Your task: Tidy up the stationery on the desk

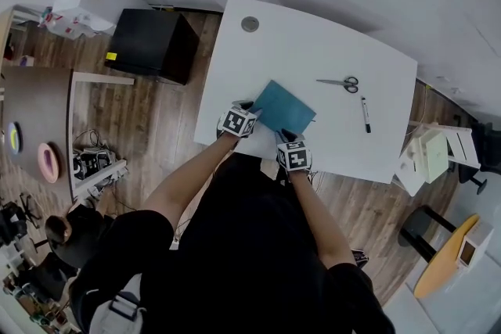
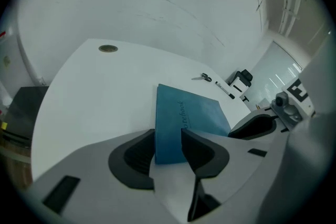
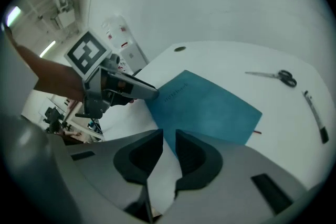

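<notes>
A teal notebook (image 1: 283,107) (image 2: 194,113) (image 3: 210,105) lies flat near the front edge of the white desk (image 1: 297,43). My left gripper (image 1: 246,105) (image 2: 168,147) is at its left corner, jaws fairly wide; the spine edge lies along the left jaw and the right jaw overlaps the cover. My right gripper (image 1: 286,135) (image 3: 169,147) is at the near corner, jaws narrowly apart, the corner tip between them with a sliver of white beside it. Scissors (image 1: 341,81) (image 3: 273,76) and a marker (image 1: 365,114) (image 3: 315,115) lie to the right, apart from both grippers.
A round cable grommet (image 1: 250,23) sits at the desk's far left. A black box (image 1: 150,44) stands on the floor left of the desk, and a white cabinet (image 1: 430,156) stands at its right. A brown table (image 1: 39,113) and a seated person (image 1: 74,235) are further left.
</notes>
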{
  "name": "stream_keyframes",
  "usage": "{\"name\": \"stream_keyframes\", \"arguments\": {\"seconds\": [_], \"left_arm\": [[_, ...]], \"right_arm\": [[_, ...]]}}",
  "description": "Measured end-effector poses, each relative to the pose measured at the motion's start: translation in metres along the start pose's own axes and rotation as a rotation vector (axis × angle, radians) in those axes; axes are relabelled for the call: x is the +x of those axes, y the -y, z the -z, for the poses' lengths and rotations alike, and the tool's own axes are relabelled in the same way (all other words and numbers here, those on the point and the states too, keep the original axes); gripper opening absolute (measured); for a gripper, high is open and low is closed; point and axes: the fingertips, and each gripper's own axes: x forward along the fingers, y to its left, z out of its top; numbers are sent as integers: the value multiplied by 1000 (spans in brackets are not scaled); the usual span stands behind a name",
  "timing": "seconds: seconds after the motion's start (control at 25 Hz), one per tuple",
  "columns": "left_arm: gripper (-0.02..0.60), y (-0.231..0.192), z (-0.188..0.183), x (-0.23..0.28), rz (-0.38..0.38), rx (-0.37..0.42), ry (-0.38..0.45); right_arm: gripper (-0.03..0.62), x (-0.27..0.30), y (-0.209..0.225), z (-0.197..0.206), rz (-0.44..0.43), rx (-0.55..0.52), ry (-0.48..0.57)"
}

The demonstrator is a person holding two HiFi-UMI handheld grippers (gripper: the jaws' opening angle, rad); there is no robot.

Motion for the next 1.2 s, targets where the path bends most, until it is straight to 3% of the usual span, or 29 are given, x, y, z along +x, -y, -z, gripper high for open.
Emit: {"name": "stream_keyframes", "arguments": {"seconds": [0.2, 0.44, 0.56, 0.84, 1.2], "left_arm": [[163, -9, -1, -15, -28, -36, 28], [163, 42, 25, -15, 68, -61, 28], [163, 53, 39, -15, 39, -107, 25], [163, 61, 41, -22, -44, -343, 87], [163, 64, 43, -8, -130, -453, 108]], "right_arm": [[94, -4, -3, -24, 41, -36, 80], [110, -31, 74, -44, 122, -185, 96], [135, -25, 99, -56, 70, -210, 80], [146, -4, 126, -47, -77, -322, -50], [146, 0, 117, -39, -164, -328, -35]]}}
